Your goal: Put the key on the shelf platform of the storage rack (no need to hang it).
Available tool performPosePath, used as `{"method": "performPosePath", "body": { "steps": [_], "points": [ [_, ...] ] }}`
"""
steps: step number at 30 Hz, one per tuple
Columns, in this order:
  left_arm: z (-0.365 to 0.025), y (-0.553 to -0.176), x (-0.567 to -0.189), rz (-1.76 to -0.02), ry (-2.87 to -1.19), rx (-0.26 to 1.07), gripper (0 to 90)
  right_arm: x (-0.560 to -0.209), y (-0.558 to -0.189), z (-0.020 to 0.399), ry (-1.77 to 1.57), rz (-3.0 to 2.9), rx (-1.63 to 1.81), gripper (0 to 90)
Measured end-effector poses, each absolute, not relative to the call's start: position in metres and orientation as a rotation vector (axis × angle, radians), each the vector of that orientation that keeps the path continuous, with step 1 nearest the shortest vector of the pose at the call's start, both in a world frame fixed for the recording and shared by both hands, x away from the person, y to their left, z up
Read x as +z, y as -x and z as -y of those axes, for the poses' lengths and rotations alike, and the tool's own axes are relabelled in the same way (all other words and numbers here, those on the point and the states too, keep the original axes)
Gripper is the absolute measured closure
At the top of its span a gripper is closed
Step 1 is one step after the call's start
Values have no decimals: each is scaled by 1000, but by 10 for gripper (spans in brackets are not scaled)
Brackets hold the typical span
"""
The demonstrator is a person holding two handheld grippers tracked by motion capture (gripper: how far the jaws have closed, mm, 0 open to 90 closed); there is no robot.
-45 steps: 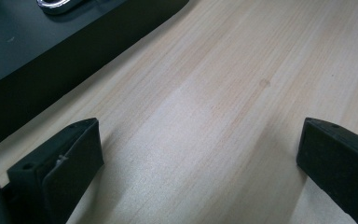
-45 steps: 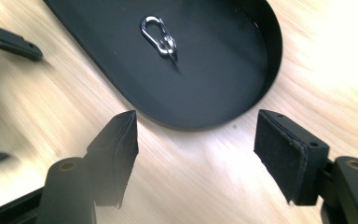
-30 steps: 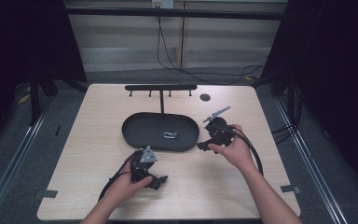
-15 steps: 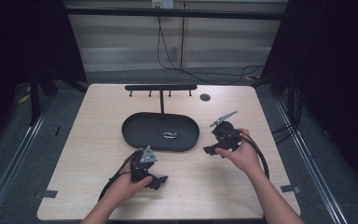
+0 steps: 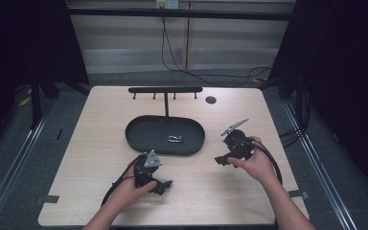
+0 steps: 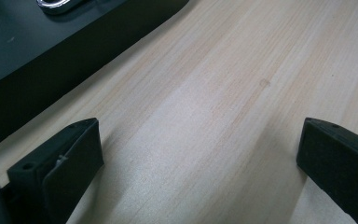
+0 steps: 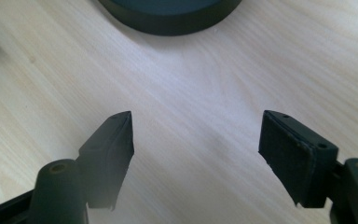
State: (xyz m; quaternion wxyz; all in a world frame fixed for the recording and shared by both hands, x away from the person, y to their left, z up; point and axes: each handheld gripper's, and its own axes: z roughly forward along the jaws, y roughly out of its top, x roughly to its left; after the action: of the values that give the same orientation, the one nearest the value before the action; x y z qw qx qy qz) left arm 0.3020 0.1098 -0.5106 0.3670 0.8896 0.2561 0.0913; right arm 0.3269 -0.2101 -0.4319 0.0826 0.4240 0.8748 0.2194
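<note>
Left gripper [image 6: 200, 154]: jaws spread wide and released, nothing between them, held low over bare tabletop with the wall of the tray [image 6: 65, 70] just beyond its left jaw. Right gripper [image 7: 196, 154]: jaws likewise spread and empty, pointed at bare wood, with the rounded end of the tray [image 7: 168, 18] ahead of them. In the high view the left gripper [image 5: 160, 184] sits in the person's left hand [image 5: 132, 189] near the front edge, just in front of the tray; the right gripper [image 5: 223, 160] sits in the right hand [image 5: 251, 160] to the right of the tray, its grey plate tilted upward. The table [image 5: 86, 143] is a light wood-grain rectangle with fine lengthwise streaks, a matte finish and rounded corners. The tray [image 5: 139, 132] is a shallow black oval dish with a low upright rim, at the centre of the table. Inside it, right of centre, lies a small shiny metal clip [image 5: 174, 139]; its exact form is too small to tell. A thin black post rises from the tray's rear and carries a horizontal black bar [image 5: 165, 89] with short pegs hanging beneath. A small dark round disc [image 5: 211, 99] lies near the rear right corner. Around the table: grey floor, metal rails on both sides, dark curtains left and right, pale wall panels and hanging cables [image 5: 172, 52] behind
</note>
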Motion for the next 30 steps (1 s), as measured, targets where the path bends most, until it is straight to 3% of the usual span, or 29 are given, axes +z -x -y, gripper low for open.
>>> {"method": "performPosePath", "body": {
  "steps": [30],
  "points": [
    [-110,-302,-511,-658,-2285,234,0,-449,-307,249,-1326,-2591,636,253]
  ]
}}
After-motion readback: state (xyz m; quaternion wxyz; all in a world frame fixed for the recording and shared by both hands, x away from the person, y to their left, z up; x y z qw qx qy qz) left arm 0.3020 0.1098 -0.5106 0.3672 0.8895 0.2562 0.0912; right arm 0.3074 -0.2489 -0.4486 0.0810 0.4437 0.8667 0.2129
